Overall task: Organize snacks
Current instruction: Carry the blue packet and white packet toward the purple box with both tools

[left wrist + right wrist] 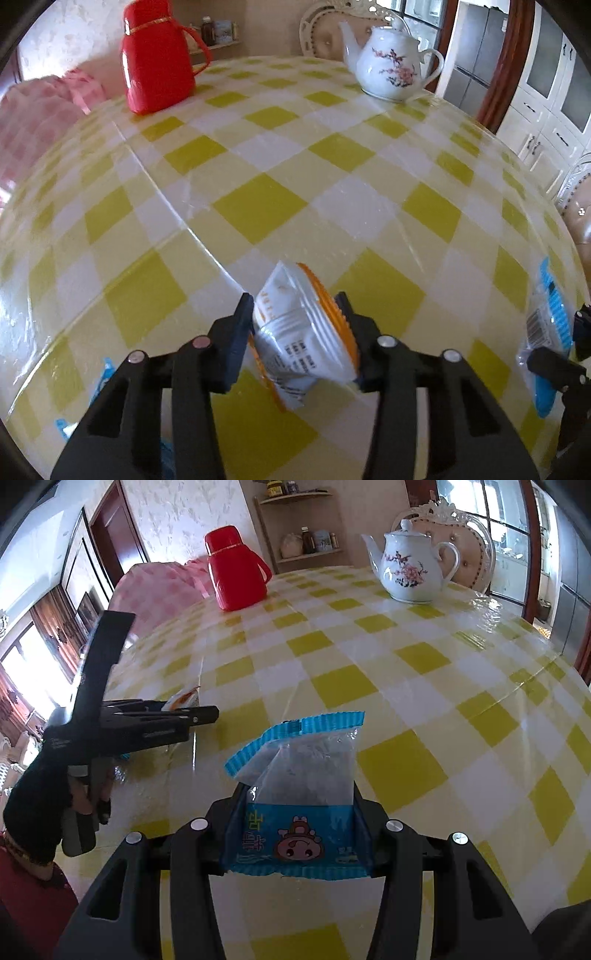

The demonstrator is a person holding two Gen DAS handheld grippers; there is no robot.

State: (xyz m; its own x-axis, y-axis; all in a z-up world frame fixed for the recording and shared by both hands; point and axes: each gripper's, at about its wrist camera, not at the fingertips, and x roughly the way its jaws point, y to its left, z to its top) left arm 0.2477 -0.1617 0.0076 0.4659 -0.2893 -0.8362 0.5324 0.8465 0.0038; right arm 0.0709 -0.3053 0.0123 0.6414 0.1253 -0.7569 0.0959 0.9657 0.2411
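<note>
My left gripper (297,314) is shut on a white snack packet with orange edges (299,332) and holds it just above the yellow checked table (258,206). My right gripper (297,794) is shut on a blue and clear snack packet with a cartoon face (299,801), also low over the table (406,657). The right gripper and its blue packet (546,332) show at the right edge of the left wrist view. The left gripper (207,714) with its orange-edged packet (184,698) shows at the left of the right wrist view.
A red thermos jug (159,62) stands at the far left of the table and a white flowered teapot (391,66) at the far right. More blue wrappers (103,373) lie under the left gripper. Chairs and a pink cover ring the table.
</note>
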